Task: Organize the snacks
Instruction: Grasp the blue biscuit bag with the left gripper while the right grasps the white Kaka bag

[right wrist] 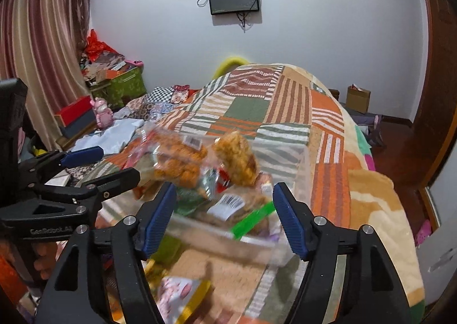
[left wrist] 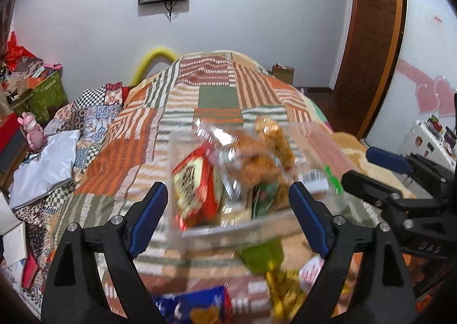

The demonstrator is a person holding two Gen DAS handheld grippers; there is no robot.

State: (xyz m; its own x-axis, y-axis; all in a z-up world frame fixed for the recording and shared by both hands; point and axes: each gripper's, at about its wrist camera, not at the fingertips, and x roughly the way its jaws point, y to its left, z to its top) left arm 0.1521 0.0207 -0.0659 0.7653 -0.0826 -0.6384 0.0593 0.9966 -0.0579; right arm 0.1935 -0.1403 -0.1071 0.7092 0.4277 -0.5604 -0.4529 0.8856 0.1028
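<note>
Here both the left gripper (left wrist: 228, 209) and right gripper (right wrist: 224, 215) gape toward the snack bin (right wrist: 302, 178).

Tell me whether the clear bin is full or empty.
Nearly full: the clear bin holds piled snack packets rising above its rim.

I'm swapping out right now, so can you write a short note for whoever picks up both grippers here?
Left gripper: open, nothing held, fingers either side of the near wall of the clear bin.
Right gripper: open, nothing held, also at the bin's near wall.
Bin sits on the patchwork blanket and holds a red packet, fried snack bags and a green-labelled bag.
Done: several snacks are in the bin.
Left: loose packets lie on the blanket nearer you, a blue one, a yellow one and a pink one. The view is blurred.
</note>
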